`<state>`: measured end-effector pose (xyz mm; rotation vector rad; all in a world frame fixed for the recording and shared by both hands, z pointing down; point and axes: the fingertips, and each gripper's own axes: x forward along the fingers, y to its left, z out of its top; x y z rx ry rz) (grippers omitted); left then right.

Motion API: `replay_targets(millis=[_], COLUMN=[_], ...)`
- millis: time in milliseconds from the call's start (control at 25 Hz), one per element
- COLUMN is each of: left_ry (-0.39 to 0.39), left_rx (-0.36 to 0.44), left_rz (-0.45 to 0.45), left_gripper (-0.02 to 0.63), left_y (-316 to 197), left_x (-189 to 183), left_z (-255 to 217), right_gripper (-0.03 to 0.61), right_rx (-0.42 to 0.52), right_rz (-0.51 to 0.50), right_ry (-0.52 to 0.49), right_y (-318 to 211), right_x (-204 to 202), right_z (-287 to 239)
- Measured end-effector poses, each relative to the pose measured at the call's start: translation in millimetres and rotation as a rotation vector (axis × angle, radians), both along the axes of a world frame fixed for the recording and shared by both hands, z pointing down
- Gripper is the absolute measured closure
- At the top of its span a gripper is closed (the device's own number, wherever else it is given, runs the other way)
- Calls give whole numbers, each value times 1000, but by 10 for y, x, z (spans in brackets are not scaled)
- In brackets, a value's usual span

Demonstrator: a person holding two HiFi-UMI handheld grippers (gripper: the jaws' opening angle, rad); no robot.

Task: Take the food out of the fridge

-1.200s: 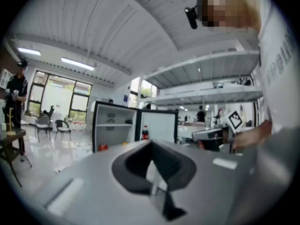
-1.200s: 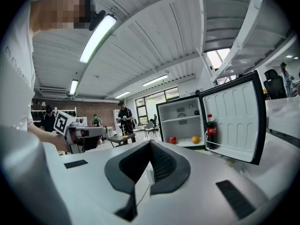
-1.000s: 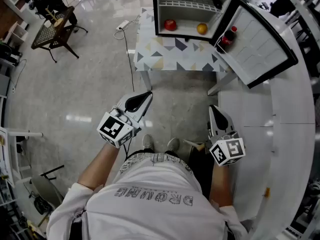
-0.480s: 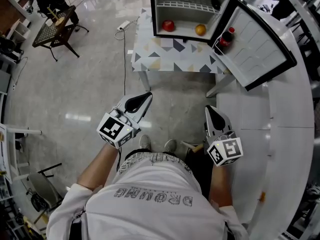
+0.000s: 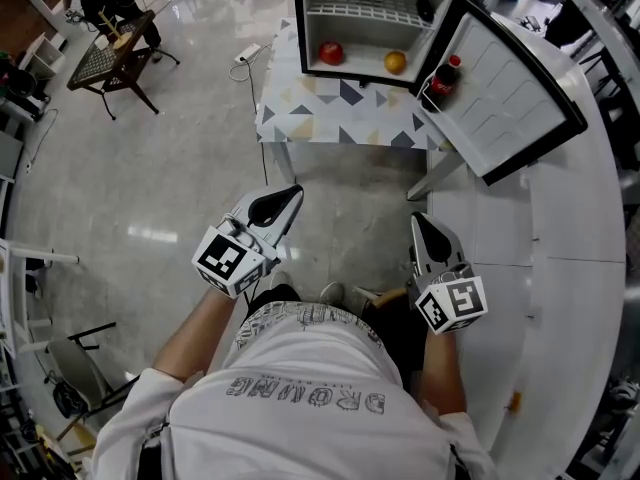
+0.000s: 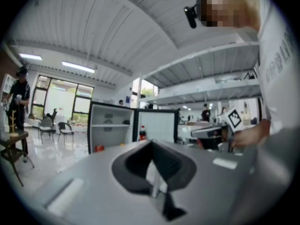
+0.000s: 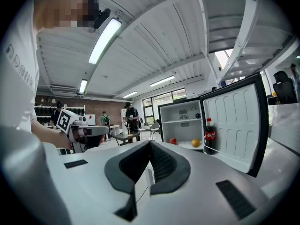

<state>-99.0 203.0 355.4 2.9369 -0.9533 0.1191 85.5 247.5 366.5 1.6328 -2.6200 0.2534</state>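
Left gripper (image 5: 292, 195) and right gripper (image 5: 421, 220), both closed and empty, hang well short of the fridge (image 5: 362, 61), where an apple (image 5: 330, 53) and orange (image 5: 395, 62) sit on its floor, probably firm and rollable, so pinch each across the middle.

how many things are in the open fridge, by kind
fruit: 2, a red apple and an orange fruit
drinks: 1, a soda bottle
total: 3
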Motion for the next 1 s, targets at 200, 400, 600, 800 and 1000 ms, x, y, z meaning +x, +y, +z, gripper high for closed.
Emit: replay_targets(millis=[200,400,600,800,1000], left_ry=[-8,-12,-15,-11,-3], left_rx=[0,0,-7,-15,-27], left_rz=[3,-11,-18,-6,8], left_gripper=[606,606,606,606,606], left_y=[31,-25,-133,-330,-687], left_x=[83,51,27,13,-11], left_z=[15,21,88,132,178], right_gripper=[584,584,584,584,584], right_rx=[-7,-13,-10,-19,-22], right_rz=[10,17,27,40,67], right_ry=[-20,-28,-33,-47,-60], right_y=[0,-39,-147,-310,-608], right_x=[121,182,214,194,179], right_z=[47,94,137,171,170])
